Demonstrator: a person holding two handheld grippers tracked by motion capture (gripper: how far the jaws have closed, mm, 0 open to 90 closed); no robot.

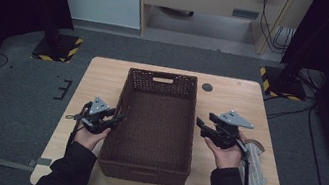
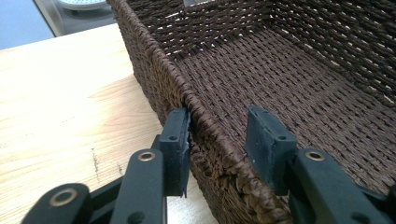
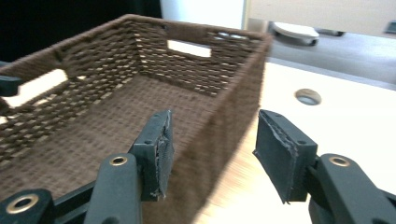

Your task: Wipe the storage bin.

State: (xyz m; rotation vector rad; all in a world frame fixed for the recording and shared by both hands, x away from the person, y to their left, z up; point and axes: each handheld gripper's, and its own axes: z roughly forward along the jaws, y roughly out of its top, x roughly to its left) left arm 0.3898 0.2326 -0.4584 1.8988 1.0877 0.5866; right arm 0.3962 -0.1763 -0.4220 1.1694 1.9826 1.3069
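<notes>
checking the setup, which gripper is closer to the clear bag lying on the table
Right. The right gripper is beside the basket's right wall, with the clear bag just right of that hand. The left gripper is at the basket's left wall, across from it.

Dim room, table evenly lit — right gripper view motion-blurred.

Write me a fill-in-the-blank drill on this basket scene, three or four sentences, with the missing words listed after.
1. The brown woven basket on the wooden table holds ____ inside it.
2. The left gripper has one jaw outside the basket's wall and the other ____ the basket.
3. The right gripper straddles the basket's opposite long wall with its jaws ____, not pressing on it.
4. The clear plastic bag lies on the table beside the person's ____ hand.

Missing words: nothing; inside; open; right
</notes>
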